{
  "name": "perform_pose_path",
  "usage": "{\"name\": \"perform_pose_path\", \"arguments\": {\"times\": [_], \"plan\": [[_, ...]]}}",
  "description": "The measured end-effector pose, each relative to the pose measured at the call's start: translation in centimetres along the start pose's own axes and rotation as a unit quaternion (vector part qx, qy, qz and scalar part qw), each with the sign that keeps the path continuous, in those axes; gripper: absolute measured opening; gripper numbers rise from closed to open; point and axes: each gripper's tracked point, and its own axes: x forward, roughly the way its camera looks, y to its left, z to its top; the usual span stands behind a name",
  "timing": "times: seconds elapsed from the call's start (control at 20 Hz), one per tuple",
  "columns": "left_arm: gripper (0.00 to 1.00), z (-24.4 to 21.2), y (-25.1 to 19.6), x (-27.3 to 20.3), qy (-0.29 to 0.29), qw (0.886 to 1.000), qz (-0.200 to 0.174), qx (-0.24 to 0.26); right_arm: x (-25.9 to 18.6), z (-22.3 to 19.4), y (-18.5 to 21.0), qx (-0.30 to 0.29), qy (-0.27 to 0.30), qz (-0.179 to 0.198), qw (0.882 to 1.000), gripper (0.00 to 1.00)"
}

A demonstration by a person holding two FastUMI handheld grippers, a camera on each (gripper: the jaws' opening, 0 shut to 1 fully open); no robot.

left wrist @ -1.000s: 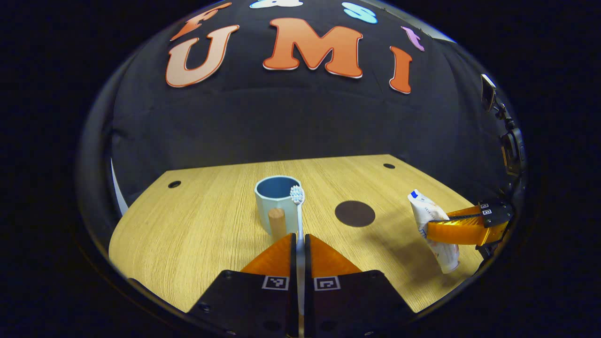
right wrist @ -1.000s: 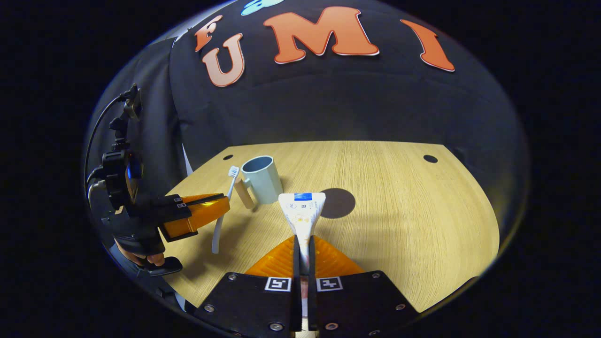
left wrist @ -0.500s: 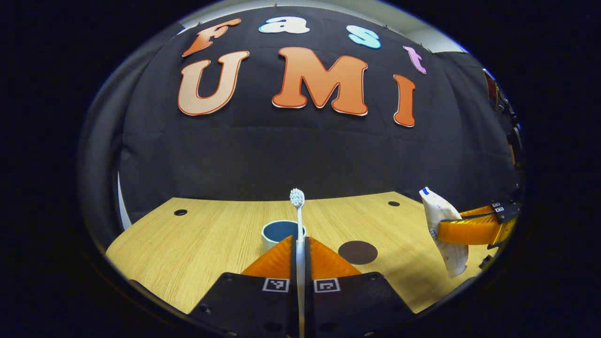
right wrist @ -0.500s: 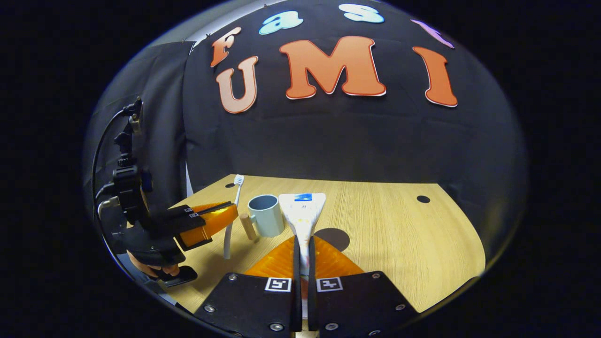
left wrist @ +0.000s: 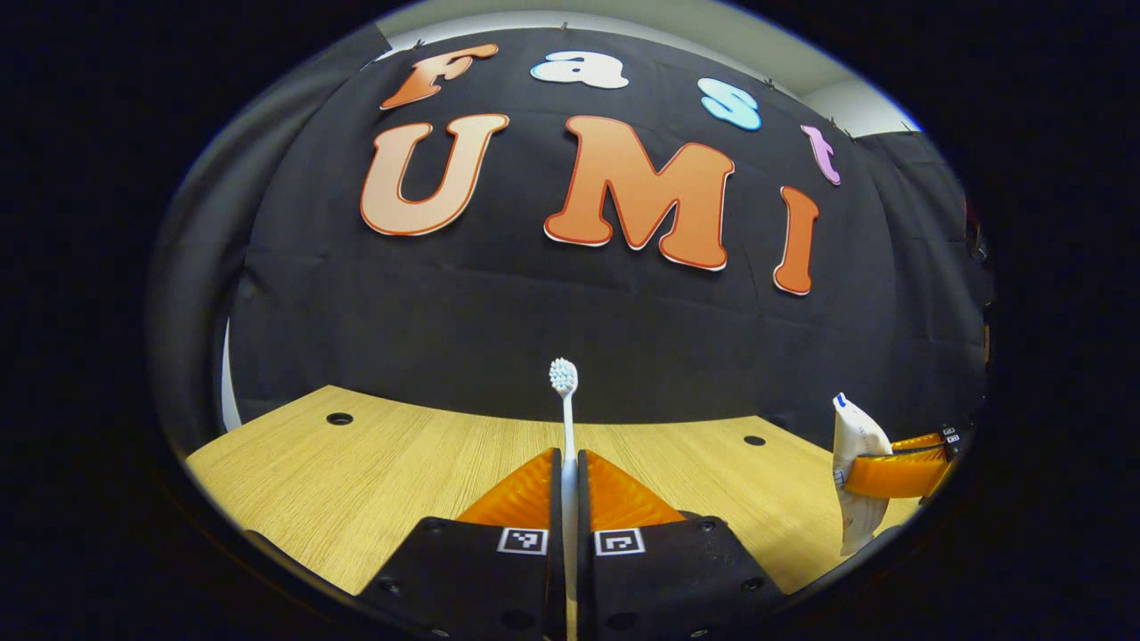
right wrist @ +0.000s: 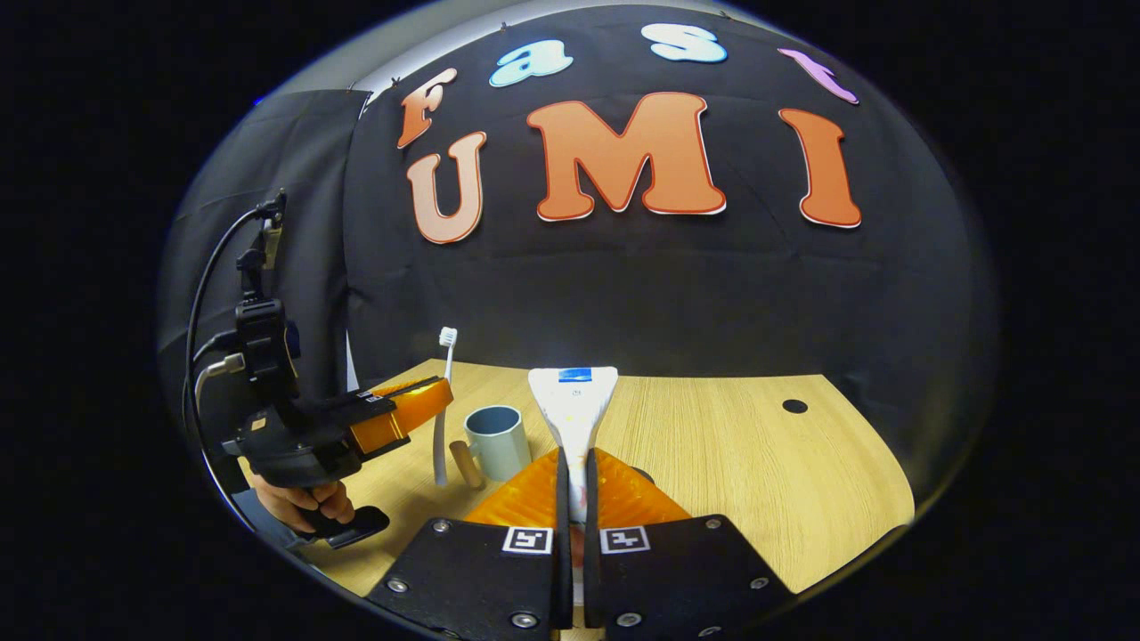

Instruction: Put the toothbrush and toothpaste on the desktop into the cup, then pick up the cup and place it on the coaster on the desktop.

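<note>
Left tool (left wrist: pixel 570 463): I have it clamped narrow on the toothbrush (left wrist: pixel 566 418), which stands upright, bristles above the tips.
Change: over the last second I have raised and tilted both tools up; the cup has dropped below the left tool's fingers in the left gripper view, and the wall now takes most of both views.
Meaning: I judge both items lifted, ready to carry over the cup.
Cup (right wrist: pixel 499 442): in the right gripper view it sits on the surface (right wrist: pixel 757 463), just ahead-left of the right tool and just right of the left tool (right wrist: pixel 426 401).
Right tool (right wrist: pixel 575 467): pinched narrow on the toothpaste (right wrist: pixel 573 405), crimp end up.
Coaster: mostly hidden behind my right fingers.
</note>
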Motion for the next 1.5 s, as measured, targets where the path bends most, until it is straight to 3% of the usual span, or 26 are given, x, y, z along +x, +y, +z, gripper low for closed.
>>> {"name": "perform_pose_path", "arguments": {"times": [0.65,0.95,1.5], "plan": [[0.05,2.3,2.1,4.5,-0.081,0.996,0.021,0.01,3.1,1.0,-2.4,0.0,-0.014,-0.018,1.0,0.05],[0.05,-0.2,2.3,7.9,-0.054,0.998,0.023,0.017,4.1,1.1,-1.8,-0.004,-0.023,-0.011,1.0,0.05],[0.05,-6.9,3.5,8.8,0.035,0.999,0.025,0.018,3.7,2.2,-2.7,0.003,-0.048,-0.034,0.998,0.05]]}}
